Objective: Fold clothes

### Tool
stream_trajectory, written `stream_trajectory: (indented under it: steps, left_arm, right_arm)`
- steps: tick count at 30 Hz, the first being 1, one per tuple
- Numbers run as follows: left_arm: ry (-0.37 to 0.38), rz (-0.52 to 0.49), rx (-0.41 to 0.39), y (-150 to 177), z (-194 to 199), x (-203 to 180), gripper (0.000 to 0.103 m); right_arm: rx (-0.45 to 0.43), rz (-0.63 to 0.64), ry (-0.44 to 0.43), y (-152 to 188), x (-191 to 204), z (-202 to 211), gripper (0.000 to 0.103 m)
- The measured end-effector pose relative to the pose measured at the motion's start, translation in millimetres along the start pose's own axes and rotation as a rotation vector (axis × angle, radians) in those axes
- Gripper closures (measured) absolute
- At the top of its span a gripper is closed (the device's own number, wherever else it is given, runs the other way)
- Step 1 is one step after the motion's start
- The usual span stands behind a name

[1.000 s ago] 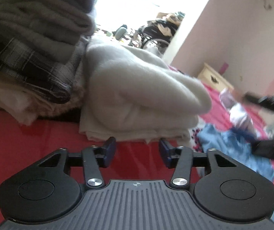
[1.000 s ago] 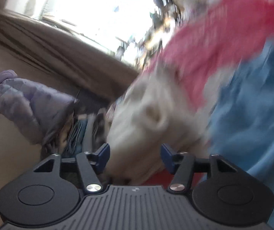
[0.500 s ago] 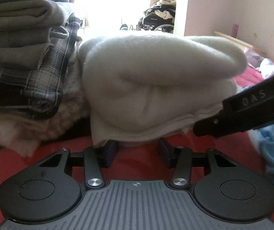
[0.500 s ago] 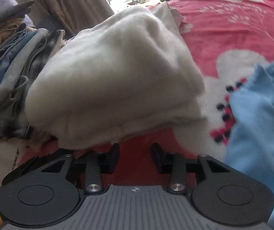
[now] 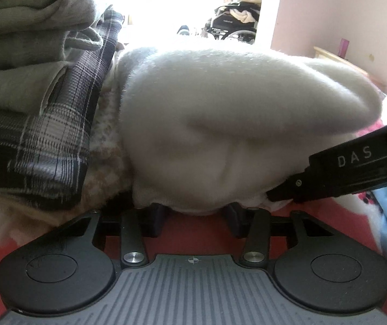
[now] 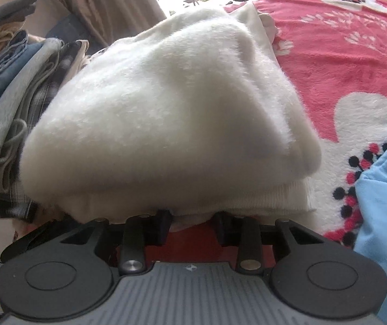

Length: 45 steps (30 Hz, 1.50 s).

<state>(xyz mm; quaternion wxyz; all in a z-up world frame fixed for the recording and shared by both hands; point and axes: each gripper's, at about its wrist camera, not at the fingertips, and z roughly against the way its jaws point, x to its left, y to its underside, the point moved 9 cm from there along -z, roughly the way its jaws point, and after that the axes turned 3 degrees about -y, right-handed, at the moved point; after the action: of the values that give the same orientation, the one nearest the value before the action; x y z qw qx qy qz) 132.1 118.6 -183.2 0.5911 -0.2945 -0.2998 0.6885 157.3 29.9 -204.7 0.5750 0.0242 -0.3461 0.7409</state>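
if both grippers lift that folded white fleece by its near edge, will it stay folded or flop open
Likely to flop. The white fleece is thick, soft and loosely layered, so unsupported layers would probably sag. It looks light for its bulk, judging by its puffy pile. The fuzzy surface should resist slipping, but the left gripper and right gripper sit only at its bottom hem.

"DAS" in white on right gripper side bar.

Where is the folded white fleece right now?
Both views: white fleece lies on the red blanket, beside the clothes stack on its left.
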Motion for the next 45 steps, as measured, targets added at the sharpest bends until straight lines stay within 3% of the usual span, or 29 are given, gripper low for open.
stream_trajectory:
  steps: [9, 16, 20, 22, 24, 27, 30, 32, 34, 35, 39, 43, 45]
  left_arm:
    - [-0.033, 0.014, -0.015, -9.6, -13.7, 8.8, 0.058]
    - [-0.008, 0.015, 0.015, -5.7, -7.7, 13.0, 0.06]
    - [0.035, -0.012, 0.03, 6.4, 12.8, 14.1, 0.059]
    - [0.075, -0.017, 0.025, 10.3, 30.9, 14.6, 0.059]
    - [0.127, -0.021, -0.025, 6.7, 55.8, 13.1, 0.059]
    - [0.189, -0.03, -0.166, -20.6, 89.0, 7.9, 0.055]
    - [0.196, -0.02, -0.282, -59.6, 91.8, 3.5, 0.048]
    - [0.136, -0.035, -0.264, -67.5, 70.3, 2.9, 0.048]
    - [0.064, -0.145, -0.278, -61.1, 63.1, -7.8, 0.048]
    - [0.028, -0.201, -0.286, -57.9, 60.0, -13.5, 0.048]
    - [0.051, -0.288, -0.343, -45.9, 89.0, -25.2, 0.047]
    - [0.104, -0.292, -0.352, -29.0, 121.5, -32.3, 0.046]
    - [0.172, -0.265, -0.315, -27.3, 123.1, -41.8, 0.046]
  right_arm:
    - [-0.004, -0.027, -0.001, -22.8, 2.3, -16.6, 0.07]
    - [0.019, -0.021, -0.003, -19.9, 4.8, -14.5, 0.069]
    - [0.032, 0.006, -0.027, -6.0, 8.8, 7.5, 0.068]
    - [-0.006, 0.041, -0.045, -4.6, 14.3, 35.8, 0.068]
    - [-0.058, 0.08, -0.07, -6.4, 21.5, 65.8, 0.068]
    - [-0.224, 0.143, -0.098, -36.0, 37.3, 108.3, 0.069]
    - [-0.35, 0.188, -0.086, -70.3, 46.8, 122.2, 0.07]
    - [-0.27, 0.183, -0.052, -73.6, 38.5, 87.0, 0.07]
    - [-0.156, 0.163, -0.01, -62.3, 23.0, 45.0, 0.073]
    - [-0.162, 0.149, -0.013, -58.3, 19.0, 42.7, 0.073]
    - [-0.268, 0.093, -0.099, -51.5, 12.5, 107.0, 0.071]
    - [-0.322, 0.056, -0.076, -30.6, -16.9, 182.5, 0.068]
    - [-0.314, 0.027, -0.069, -14.8, -33.1, 220.9, 0.068]
